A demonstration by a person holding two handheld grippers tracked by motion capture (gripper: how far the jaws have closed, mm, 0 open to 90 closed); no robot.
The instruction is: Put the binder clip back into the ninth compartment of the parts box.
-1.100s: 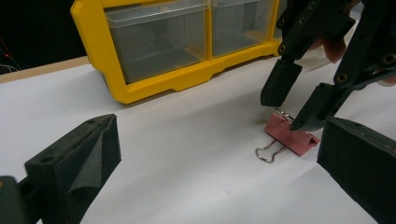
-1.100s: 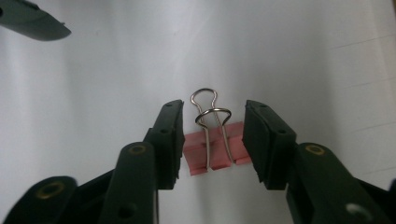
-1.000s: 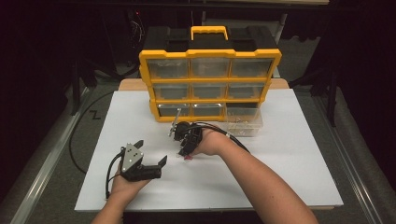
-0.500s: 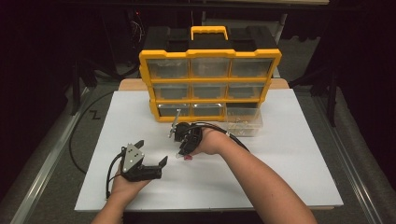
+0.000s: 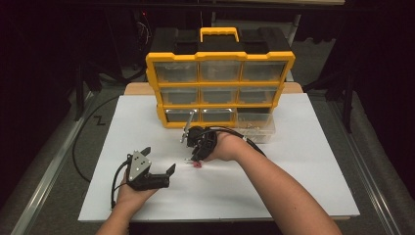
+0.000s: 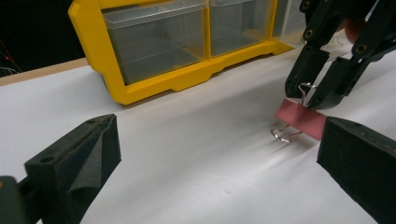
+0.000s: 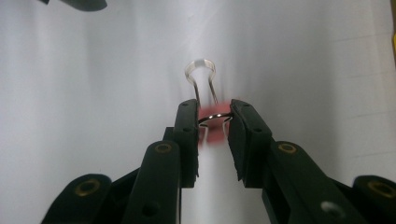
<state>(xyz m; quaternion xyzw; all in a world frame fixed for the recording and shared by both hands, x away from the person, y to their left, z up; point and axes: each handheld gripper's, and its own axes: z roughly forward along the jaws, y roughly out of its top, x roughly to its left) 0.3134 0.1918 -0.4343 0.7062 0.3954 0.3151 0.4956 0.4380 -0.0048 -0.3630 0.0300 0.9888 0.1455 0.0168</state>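
A pink binder clip (image 5: pixel 196 165) lies on the white board in front of the yellow organizer. My right gripper (image 5: pixel 192 159) points down at it. Its jaws have just been closing, and their pads now press on the clip's upright wire handle (image 7: pixel 215 117). The pink body (image 7: pixel 215 136) shows blurred below the tips, and the other wire loop (image 7: pixel 201 70) lies flat on the board. The left gripper view has the clip (image 6: pixel 301 121) tilted under the right gripper (image 6: pixel 306 95). My left gripper (image 5: pixel 159 160) rests on the board to the left, open, with nothing between its jaws.
The yellow organizer (image 5: pixel 220 55) with clear drawers stands upright at the back of the white board (image 5: pixel 293 186). One clear drawer (image 5: pixel 257 129) is pulled out at its lower right, holding small metal parts. Cables trail from both grippers.
The right hand has stayed over the clip with hardly any shift. The left gripper has not moved.
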